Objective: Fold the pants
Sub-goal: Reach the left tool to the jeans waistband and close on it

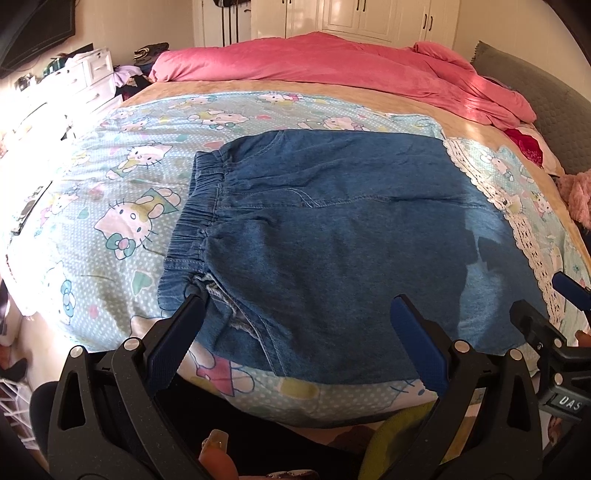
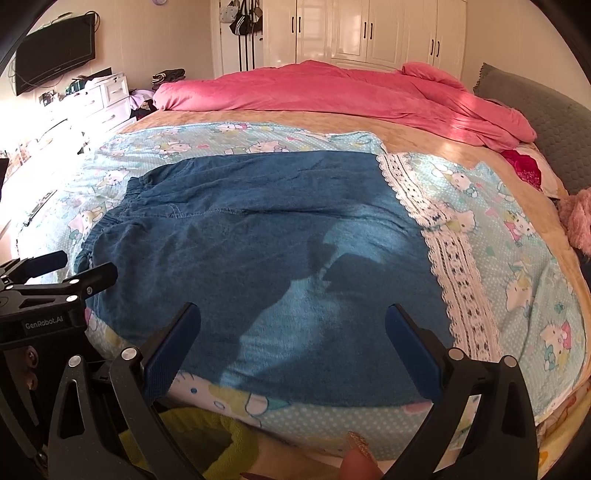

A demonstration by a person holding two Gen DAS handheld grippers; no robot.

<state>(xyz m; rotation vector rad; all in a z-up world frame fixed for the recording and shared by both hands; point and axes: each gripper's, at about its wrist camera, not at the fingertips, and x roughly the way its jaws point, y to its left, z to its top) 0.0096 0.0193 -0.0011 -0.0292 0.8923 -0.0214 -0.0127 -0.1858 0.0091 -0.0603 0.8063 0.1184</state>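
Denim pants point(image 1: 332, 229) folded flat on cartoon-cat sheet point(image 1: 122, 192), near side of bed; elastic waistband point(image 1: 199, 206) to left, lace trim point(image 2: 447, 254) along right edge. Left gripper point(image 1: 299, 299) jaws wide, left fingertip touching near waistband corner. Right gripper point(image 2: 293, 312) jaws wide, over near right of pants. Pink duvet point(image 1: 332, 62) bunched far.

A home bedroom: a bed point(image 2: 424, 136) with pink duvet point(image 2: 332, 88), white wardrobes point(image 2: 369, 33), wall-mounted television point(image 2: 55, 51).
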